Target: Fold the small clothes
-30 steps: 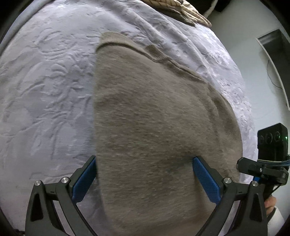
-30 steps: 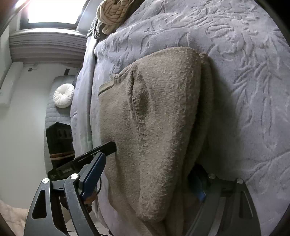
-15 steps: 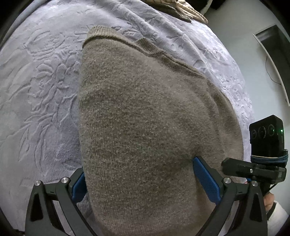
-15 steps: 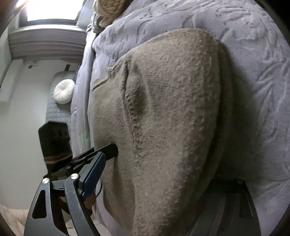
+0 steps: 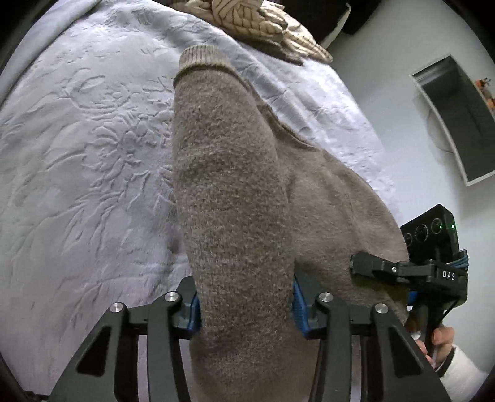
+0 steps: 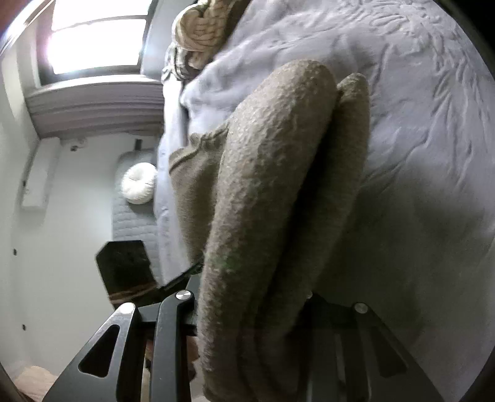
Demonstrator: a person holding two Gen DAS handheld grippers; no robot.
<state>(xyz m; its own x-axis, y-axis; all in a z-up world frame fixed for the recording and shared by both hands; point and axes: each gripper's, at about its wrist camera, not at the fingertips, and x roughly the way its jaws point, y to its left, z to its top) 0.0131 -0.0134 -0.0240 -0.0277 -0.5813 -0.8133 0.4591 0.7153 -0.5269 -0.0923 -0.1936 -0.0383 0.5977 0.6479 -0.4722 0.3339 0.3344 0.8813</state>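
A taupe knit sweater (image 5: 235, 185) lies on a pale lilac embossed bedspread (image 5: 77, 154), its ribbed edge (image 5: 201, 58) at the far end. My left gripper (image 5: 246, 306) has its jaws closing, and both blue pads press a raised ridge of the knit. One black finger (image 5: 371, 266) of my right gripper touches the sweater's right side. In the right wrist view the sweater (image 6: 266, 185) stands in a thick fold between the fingers of my right gripper (image 6: 250, 309). Those jaws are closing too, with the pads buried in the fabric.
A cream cable-knit garment (image 5: 253, 18) lies at the bed's far end, also in the right wrist view (image 6: 198, 27). A dark wall panel (image 5: 458, 117) hangs right of the bed. A white round cushion (image 6: 139, 187) sits beyond the bed edge. A hand (image 5: 439, 337) holds the right tool.
Both pairs of jaws have closed in from wide open onto the sweater. The flat knit is now bunched into a raised ridge and lifted a little off the bedspread.
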